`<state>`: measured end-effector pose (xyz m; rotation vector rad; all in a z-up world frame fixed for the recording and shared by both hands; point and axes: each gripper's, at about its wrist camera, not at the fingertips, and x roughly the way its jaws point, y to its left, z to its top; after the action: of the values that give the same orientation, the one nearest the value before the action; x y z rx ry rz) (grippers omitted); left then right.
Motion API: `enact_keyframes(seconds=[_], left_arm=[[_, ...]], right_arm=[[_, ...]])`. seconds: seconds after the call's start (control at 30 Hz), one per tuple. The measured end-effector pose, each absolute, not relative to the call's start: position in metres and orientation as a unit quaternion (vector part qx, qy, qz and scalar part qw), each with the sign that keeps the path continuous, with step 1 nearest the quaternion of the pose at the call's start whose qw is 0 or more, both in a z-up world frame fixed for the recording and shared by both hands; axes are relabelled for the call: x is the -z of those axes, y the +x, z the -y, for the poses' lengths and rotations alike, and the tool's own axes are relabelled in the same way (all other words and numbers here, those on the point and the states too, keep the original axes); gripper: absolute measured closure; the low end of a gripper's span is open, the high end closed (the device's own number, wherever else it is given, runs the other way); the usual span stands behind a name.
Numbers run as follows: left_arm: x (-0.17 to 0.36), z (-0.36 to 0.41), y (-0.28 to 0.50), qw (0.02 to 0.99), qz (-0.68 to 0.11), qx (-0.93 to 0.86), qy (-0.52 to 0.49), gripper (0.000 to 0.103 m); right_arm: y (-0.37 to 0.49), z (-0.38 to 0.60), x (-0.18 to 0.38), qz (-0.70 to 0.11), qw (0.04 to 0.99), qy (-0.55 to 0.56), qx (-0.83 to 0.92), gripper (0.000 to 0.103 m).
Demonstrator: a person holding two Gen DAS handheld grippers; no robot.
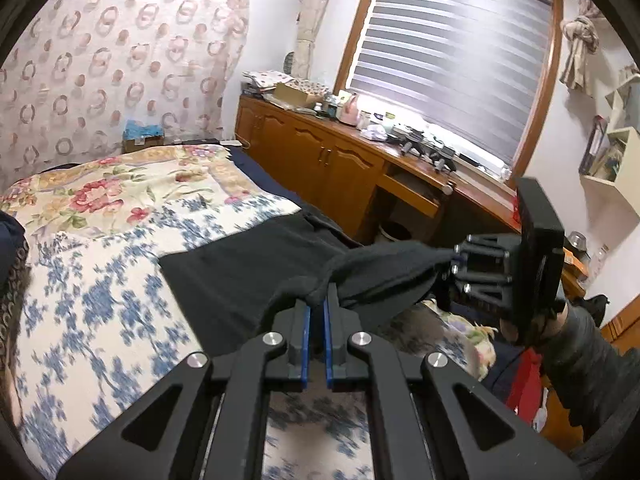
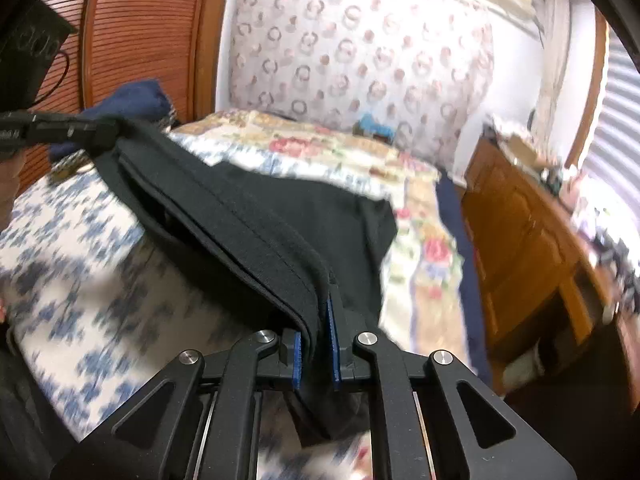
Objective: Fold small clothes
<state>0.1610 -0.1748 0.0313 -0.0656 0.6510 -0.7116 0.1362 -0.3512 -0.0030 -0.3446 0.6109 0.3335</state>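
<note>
While both grippers pinch it, black knit garment (image 1: 240, 272), hemmed, taut, floral bedspread (image 1: 100, 240) beneath

Right wrist view: bedspread (image 2: 80, 248) motion-blurred; garment (image 2: 248, 224) type unclear.

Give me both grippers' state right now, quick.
Left gripper: closed, pinching an edge of the black garment.
Right gripper: closed on the same garment's folded edge, lifted off the bed.
</note>
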Motion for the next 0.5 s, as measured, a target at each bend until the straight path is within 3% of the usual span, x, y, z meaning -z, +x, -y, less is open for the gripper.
enact_keyframes(seconds=[0.37,0.43,0.5], left_arm=[[-0.006,0.152,0.24,0.893,-0.349,0.283,-0.029,0.095],[-0.002,0.149,0.246,0.894,-0.351,0.275,-0.025,0.087],[0.0,0.144,0.251,0.899,-0.349,0.264,-0.023,0.073]], right_arm=[[0.25,0.32,0.021,-0.31,0.906,-0.206,-0.204,0.096],[0.263,0.318,0.026,-0.315,0.902,-0.208,-0.211,0.096],[0.271,0.316,0.032,-0.319,0.898,-0.208,-0.219,0.096]])
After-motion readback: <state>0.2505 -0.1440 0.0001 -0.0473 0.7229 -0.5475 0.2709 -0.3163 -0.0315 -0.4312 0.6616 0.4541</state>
